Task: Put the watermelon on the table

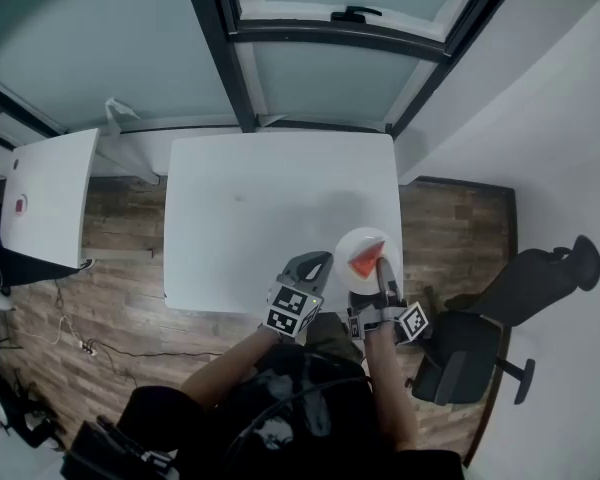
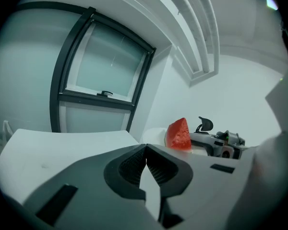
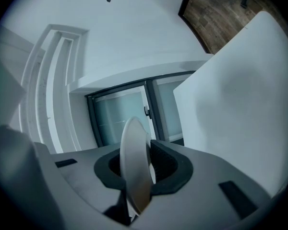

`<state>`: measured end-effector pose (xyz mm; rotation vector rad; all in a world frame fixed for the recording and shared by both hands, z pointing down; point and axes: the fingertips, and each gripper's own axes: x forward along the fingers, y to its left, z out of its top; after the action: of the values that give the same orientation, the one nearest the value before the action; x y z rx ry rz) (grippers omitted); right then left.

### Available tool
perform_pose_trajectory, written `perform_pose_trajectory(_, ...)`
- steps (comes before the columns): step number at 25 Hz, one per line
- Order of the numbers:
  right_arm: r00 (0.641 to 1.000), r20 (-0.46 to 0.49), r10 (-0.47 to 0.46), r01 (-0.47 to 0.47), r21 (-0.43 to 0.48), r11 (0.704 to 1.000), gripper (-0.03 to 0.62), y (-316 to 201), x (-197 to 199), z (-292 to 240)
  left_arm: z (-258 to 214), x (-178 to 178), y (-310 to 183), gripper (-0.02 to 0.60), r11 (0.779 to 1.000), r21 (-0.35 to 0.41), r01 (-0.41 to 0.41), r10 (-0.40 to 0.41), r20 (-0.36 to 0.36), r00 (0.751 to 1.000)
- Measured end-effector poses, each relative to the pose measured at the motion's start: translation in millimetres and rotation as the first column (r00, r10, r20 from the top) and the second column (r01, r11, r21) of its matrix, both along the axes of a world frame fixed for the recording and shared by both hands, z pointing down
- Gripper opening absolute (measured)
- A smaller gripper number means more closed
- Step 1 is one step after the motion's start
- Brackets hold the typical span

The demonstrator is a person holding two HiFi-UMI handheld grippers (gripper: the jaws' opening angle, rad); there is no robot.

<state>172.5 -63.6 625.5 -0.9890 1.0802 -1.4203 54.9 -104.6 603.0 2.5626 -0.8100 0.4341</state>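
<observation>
A red watermelon wedge [image 1: 365, 258] lies on a small white plate [image 1: 351, 245] over the front right corner of the white table [image 1: 270, 208]. My right gripper [image 1: 382, 263] is shut on the plate's near rim; in the right gripper view the plate [image 3: 133, 152] stands edge-on between the pads of that gripper [image 3: 137, 163]. My left gripper [image 1: 323, 259] hovers just left of the plate, shut and empty. Seen from the left gripper view, its tips [image 2: 145, 150] meet, with the wedge [image 2: 178, 134] and the right gripper [image 2: 221, 143] beyond to the right.
A second white table [image 1: 50, 203] stands at the left. A dark office chair [image 1: 500, 328] is close on the right. Cables [image 1: 70, 338] trail over the wooden floor at the left. Windows [image 1: 330, 68] run along the far wall behind the table.
</observation>
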Motion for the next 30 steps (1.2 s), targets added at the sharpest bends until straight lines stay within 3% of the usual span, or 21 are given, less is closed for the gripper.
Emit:
perform_pose_trajectory(5,1.0,-0.018,0.008,-0.009,-0.035,0.999,0.072,-19,26,39,21,18,-18,0.006,1.0,-0.003,0.024,-0.024,-0.017,1.0)
perform_pose_trajectory(9,0.999,-0.046,0.002,-0.005,-0.066,0.998,0.072,-40,46,70,54,34,-31,0.005,1.0,-0.019,0.015,-0.015,0.014,1.0)
perform_pose_trajectory(15,0.999,-0.028,0.033,-0.035,-0.085,0.996,0.072,-67,73,125,83,47,-41,0.005,0.995,-0.098,0.032,-0.029,0.034,0.999)
perform_pose_trajectory(19,0.997,-0.044,0.061,-0.067,-0.151,0.986,0.072,-81,94,165,77,40,-39,0.005,0.995,-0.088,0.05,-0.046,0.05,0.998)
perform_pose_trajectory(25,0.996,-0.086,0.035,-0.051,-0.191,0.98,0.072,-116,104,190,98,14,-31,0.005,0.985,-0.142,0.102,-0.086,0.113,0.99)
perform_pose_trajectory(30,0.985,-0.154,0.08,-0.114,-0.231,0.966,0.072,-125,116,208,111,-7,-23,0.005,0.969,-0.188,0.159,-0.132,0.149,0.98)
